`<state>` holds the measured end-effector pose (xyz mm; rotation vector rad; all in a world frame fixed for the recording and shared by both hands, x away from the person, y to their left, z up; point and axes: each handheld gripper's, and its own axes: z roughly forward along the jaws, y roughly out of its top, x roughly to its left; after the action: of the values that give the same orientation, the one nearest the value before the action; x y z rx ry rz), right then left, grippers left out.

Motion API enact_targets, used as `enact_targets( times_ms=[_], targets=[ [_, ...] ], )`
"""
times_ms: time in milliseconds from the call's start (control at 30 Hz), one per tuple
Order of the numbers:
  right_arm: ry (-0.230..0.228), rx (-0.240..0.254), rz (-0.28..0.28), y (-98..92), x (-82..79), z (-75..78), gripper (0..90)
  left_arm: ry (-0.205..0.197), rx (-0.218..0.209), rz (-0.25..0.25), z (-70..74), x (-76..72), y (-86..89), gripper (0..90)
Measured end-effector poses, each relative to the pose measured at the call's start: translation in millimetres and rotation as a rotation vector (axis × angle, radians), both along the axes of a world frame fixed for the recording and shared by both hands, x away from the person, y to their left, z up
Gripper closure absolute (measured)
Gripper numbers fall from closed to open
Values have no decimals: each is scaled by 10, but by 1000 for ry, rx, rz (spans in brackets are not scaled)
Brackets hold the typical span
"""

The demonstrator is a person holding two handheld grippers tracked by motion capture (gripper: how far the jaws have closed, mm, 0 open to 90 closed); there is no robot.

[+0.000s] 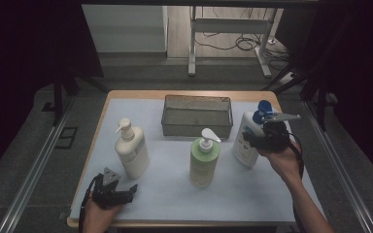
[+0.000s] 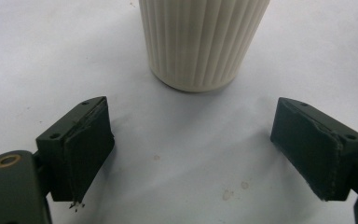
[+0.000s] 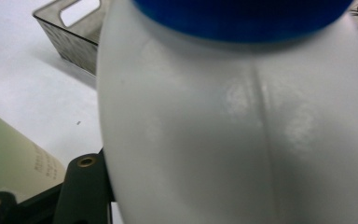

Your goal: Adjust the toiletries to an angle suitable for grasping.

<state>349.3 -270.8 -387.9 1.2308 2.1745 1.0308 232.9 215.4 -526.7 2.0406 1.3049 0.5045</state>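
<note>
gripper in my right hand (image 1: 250,141) is clamped around the white bottle with the blue pump (image 1: 246,141), which stands at the right of the table, just beside the mesh basket (image 1: 197,115). my left gripper (image 1: 126,191) rests near the table's front edge, jaws spread wide with nothing between them, facing the cream bottle (image 1: 131,150). between the two bottles stands a green bottle (image 1: 204,160).

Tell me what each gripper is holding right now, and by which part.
The right gripper has its jaws around the body of the white bottle with the blue pump, below the blue collar. The left gripper holds nothing; its jaws stand open before the cream bottle.
</note>
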Motion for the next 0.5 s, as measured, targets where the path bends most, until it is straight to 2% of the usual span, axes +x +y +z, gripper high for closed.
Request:
enact_targets(
  times_ms=[500],
  targets=[
    [-4,26,52,120,-17,329,393,-1,3,-3,1,3,2,124]
  ],
)
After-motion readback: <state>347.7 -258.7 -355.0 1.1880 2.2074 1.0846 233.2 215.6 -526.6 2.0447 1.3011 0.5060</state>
